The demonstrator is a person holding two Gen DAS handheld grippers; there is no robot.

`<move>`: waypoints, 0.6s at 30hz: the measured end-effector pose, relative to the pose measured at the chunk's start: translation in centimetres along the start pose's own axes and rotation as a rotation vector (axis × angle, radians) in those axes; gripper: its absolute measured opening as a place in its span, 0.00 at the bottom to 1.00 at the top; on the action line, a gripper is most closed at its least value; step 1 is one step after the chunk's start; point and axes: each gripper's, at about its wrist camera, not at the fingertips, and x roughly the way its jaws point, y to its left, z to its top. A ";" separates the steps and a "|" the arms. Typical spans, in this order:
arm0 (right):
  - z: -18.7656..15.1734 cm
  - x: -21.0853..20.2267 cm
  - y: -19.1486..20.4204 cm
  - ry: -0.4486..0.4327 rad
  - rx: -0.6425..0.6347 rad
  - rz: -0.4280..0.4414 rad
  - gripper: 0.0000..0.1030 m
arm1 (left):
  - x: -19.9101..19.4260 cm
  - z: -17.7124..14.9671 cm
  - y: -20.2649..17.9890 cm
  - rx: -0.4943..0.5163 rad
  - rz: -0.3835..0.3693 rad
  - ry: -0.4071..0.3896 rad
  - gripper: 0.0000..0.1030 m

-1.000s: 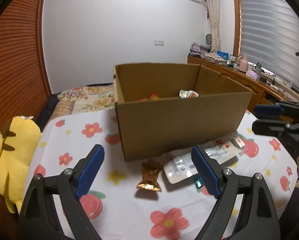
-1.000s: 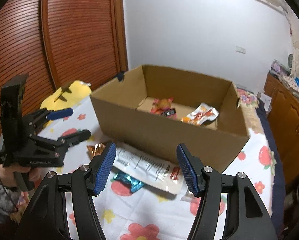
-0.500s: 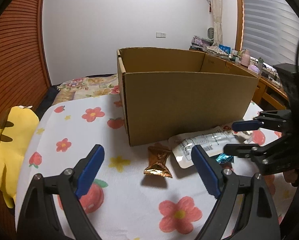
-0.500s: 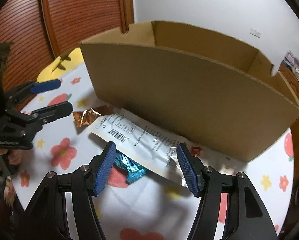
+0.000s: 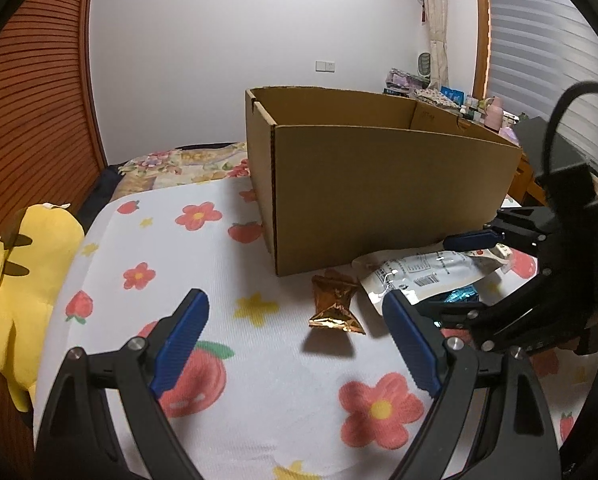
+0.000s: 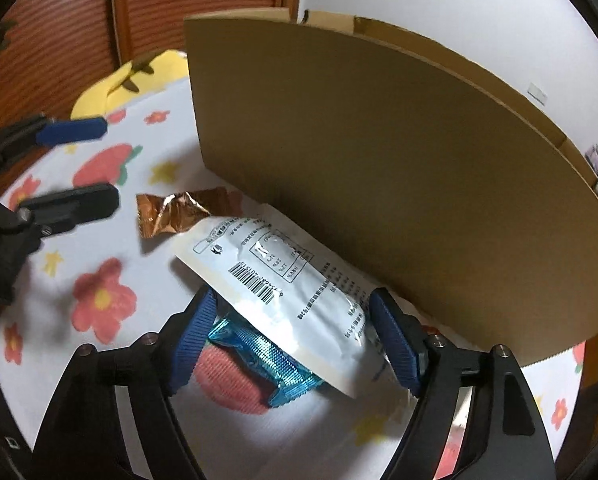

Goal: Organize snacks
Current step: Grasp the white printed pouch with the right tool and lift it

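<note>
An open cardboard box stands on the flowered cloth; it also fills the right wrist view. In front of it lie a gold-brown candy wrapper, a white snack pouch and a blue foil snack partly under the pouch. My right gripper is open, low over the cloth, with its fingers on either side of the pouch and blue snack. My left gripper is open and empty, just short of the gold wrapper.
A yellow plush toy lies at the cloth's left edge. A wooden slatted door stands on the left. A dresser with small items is behind the box on the right.
My right gripper has dropped and moved forward until its fingers bracket the white pouch and blue snack. My left gripper has come down and closer to the gold wrapper.
</note>
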 end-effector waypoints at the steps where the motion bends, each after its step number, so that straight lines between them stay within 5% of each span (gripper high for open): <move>1: 0.0 0.2 0.0 0.006 -0.004 -0.004 0.79 | 0.0 0.0 0.0 0.001 0.001 0.001 0.87; 7: 0.4 0.8 -0.2 0.016 0.022 -0.005 0.79 | -0.1 0.0 -0.5 0.021 0.019 -0.003 0.87; 18: -0.2 -0.2 -1.2 0.026 0.056 0.030 0.46 | -0.1 -0.1 -0.7 0.031 0.046 -0.008 0.87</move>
